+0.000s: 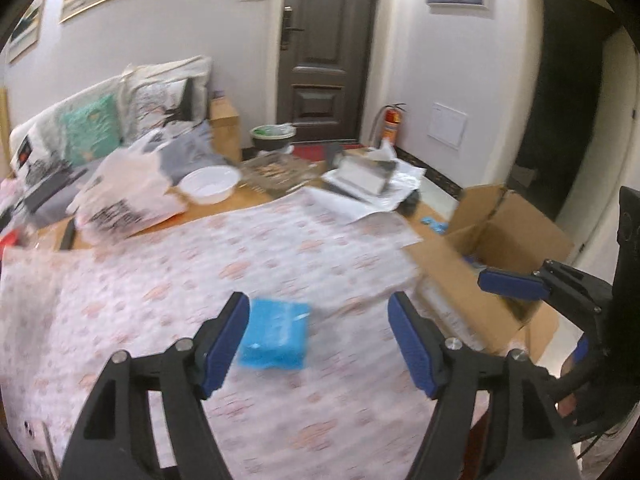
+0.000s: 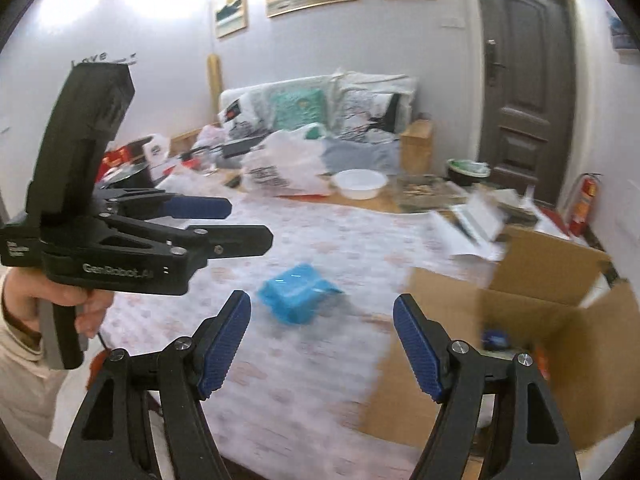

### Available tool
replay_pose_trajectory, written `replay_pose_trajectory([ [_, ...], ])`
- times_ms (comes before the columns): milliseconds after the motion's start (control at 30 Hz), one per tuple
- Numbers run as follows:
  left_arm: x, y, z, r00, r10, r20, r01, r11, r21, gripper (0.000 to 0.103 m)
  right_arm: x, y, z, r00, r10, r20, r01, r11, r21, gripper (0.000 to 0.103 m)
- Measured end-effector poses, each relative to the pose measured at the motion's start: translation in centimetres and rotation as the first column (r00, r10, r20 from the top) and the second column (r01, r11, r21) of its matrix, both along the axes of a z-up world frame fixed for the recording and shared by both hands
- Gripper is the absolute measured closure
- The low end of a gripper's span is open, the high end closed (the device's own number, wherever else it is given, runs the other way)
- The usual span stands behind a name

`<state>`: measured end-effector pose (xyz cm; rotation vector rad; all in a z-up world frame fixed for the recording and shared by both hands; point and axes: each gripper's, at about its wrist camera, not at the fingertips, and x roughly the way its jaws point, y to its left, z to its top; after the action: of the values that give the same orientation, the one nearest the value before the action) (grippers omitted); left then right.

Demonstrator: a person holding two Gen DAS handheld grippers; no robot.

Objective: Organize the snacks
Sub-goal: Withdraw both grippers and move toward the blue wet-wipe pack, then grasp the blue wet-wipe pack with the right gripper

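Note:
A blue snack packet (image 1: 276,334) lies on the pink-patterned tablecloth (image 1: 240,264), just ahead of my left gripper (image 1: 318,320), which is open and empty above it. The packet also shows in the right wrist view (image 2: 298,292), ahead and left of my right gripper (image 2: 322,322), open and empty. An open cardboard box (image 1: 492,256) stands at the table's right edge; in the right wrist view the box (image 2: 532,320) holds a few items. The left gripper (image 2: 192,220) shows there at the left, held by a hand. The right gripper's fingertip (image 1: 508,284) shows over the box.
At the table's far side are a white bowl (image 1: 210,182), a white plastic bag (image 1: 128,188), a clear tray (image 1: 276,172) and papers (image 1: 372,184). A sofa with cushions (image 1: 100,128) stands behind. A door (image 1: 324,52) and fire extinguisher (image 1: 390,124) are at the back.

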<state>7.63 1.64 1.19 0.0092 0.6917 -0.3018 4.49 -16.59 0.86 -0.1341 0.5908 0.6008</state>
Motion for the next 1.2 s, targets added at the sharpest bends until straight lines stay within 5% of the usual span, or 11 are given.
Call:
replay_pose_trajectory([
  [300, 2.2, 7.5, -5.1, 0.997, 0.039, -0.071, -0.041, 0.999, -0.029, 0.029, 3.9, 8.6, -5.1, 0.984, 0.024, -0.177, -0.028, 0.999, -0.019, 0.032],
  [633, 7.1, 10.9, -9.6, 0.987, 0.049, -0.153, -0.063, 0.994, -0.091, 0.029, 9.1, 10.8, -10.7, 0.944, -0.096, -0.316, 0.096, 0.995, -0.014, 0.022],
  [1200, 9.9, 12.6, -12.0, 0.98, 0.034, -0.194, -0.058, 0.991, -0.118, 0.029, 14.4, 16.0, -12.8, 0.962, -0.155, -0.225, 0.127, 0.983, -0.133, 0.013],
])
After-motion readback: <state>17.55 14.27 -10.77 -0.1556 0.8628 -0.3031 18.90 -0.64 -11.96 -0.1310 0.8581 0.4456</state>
